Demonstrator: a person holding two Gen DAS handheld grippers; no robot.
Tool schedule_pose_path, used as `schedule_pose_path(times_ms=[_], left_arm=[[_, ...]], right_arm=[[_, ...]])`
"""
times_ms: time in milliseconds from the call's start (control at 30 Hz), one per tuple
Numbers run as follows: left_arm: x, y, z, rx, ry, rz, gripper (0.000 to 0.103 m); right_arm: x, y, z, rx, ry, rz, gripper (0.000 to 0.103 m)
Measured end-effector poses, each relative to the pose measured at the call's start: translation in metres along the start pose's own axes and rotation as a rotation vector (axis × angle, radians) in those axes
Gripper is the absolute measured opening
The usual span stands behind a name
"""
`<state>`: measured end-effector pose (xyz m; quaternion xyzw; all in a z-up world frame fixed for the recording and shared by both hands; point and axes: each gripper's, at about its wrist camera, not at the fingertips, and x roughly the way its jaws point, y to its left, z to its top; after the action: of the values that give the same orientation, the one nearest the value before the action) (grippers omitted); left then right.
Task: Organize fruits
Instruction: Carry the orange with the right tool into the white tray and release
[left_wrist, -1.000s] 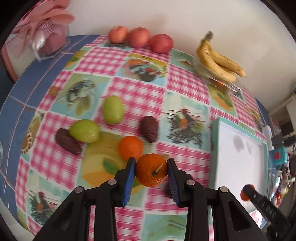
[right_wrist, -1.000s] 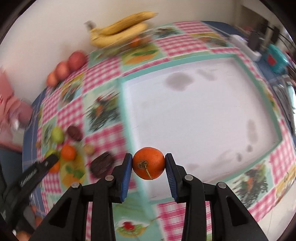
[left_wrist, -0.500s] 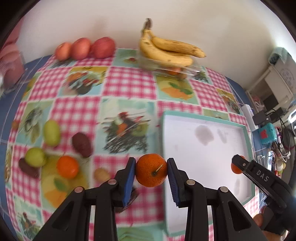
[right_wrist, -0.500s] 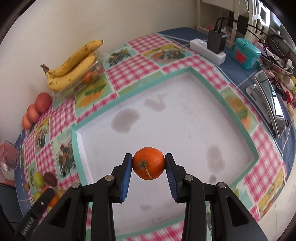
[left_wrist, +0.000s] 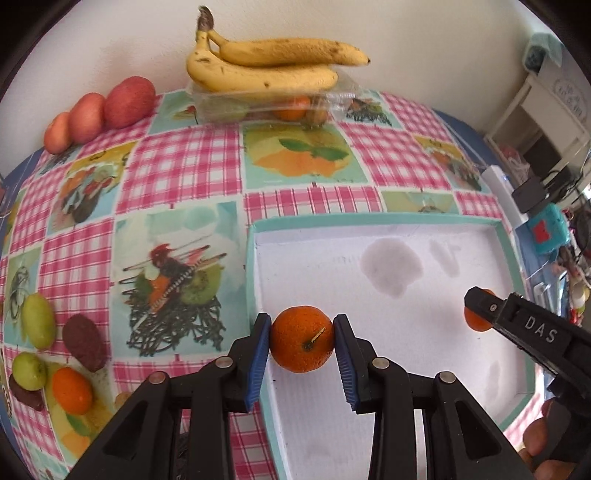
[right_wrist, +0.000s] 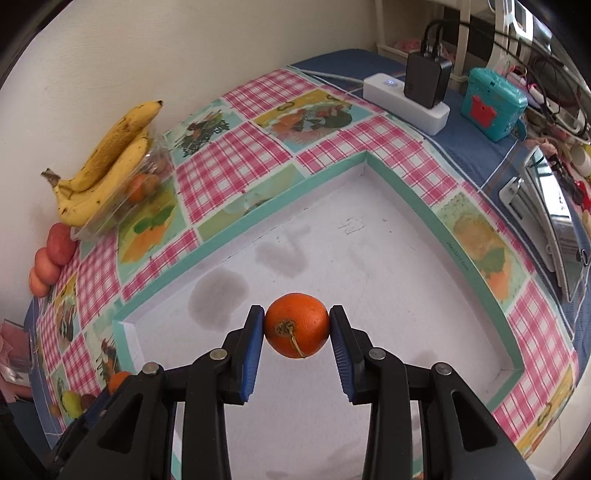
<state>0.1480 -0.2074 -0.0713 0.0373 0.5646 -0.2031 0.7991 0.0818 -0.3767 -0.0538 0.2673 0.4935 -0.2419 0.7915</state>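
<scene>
Now both oranges have been carried from the tablecloth over the tray (left_wrist: 506, 236): the left gripper (left_wrist: 302, 347) is clamped on one orange (left_wrist: 302, 345) at its left edge, the right gripper (right_wrist: 297, 326) on another orange (right_wrist: 297, 325) mid-tray; release is likely next.

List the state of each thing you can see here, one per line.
Left gripper: shut on an orange.
Right gripper: shut on a second orange.
Tray: nothing lying in it, stained.
Bananas: resting on a clear box.
Apples: lined up by the wall.
</scene>
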Motion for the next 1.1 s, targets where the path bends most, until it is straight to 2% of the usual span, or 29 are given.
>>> schedule_pose_path(times_ms=[300,567,600,700,733,800,867,933,967,1033,1100], left_arm=[[0.003,-0.004,-0.002,0.035,-0.009,0.023,0.037],[-0.005,-0.004,0.0,0.03,-0.018,0.027,0.038],[-0.007,-0.003,0.0,0.025,-0.017,0.032,0.038],[-0.015,-0.002,-0.001,0.025,-0.025,0.029,0.04],[-0.018,-0.002,-0.001,0.025,-0.027,0.034,0.041],[-0.024,0.0,-0.002,0.018,-0.031,0.048,0.057],[-0.029,0.003,-0.003,0.008,-0.036,0.051,0.067],[-0.033,0.009,-0.005,-0.002,-0.033,0.068,0.071],[-0.035,0.014,-0.006,-0.014,-0.032,0.087,0.076],[-0.037,0.023,-0.008,-0.043,-0.032,0.117,0.083],[-0.038,0.041,-0.012,-0.09,-0.029,0.152,0.089]], right_arm=[[0.024,-0.013,0.0,0.03,0.055,-0.036,0.037],[0.022,-0.012,0.001,0.019,0.051,-0.045,0.038],[0.022,-0.012,0.001,0.017,0.052,-0.044,0.039],[0.017,-0.013,0.002,0.034,0.068,-0.014,0.054],[0.014,-0.013,0.002,0.039,0.072,-0.005,0.057],[0.01,-0.013,0.002,0.04,0.075,-0.003,0.058],[0.005,-0.013,0.001,0.039,0.071,-0.012,0.064],[-0.001,-0.012,0.001,0.034,0.062,-0.011,0.069],[-0.004,-0.011,0.001,0.028,0.056,-0.008,0.07],[-0.009,-0.007,0.0,0.014,0.045,-0.001,0.079],[-0.014,-0.005,-0.003,-0.002,0.032,0.001,0.081]])
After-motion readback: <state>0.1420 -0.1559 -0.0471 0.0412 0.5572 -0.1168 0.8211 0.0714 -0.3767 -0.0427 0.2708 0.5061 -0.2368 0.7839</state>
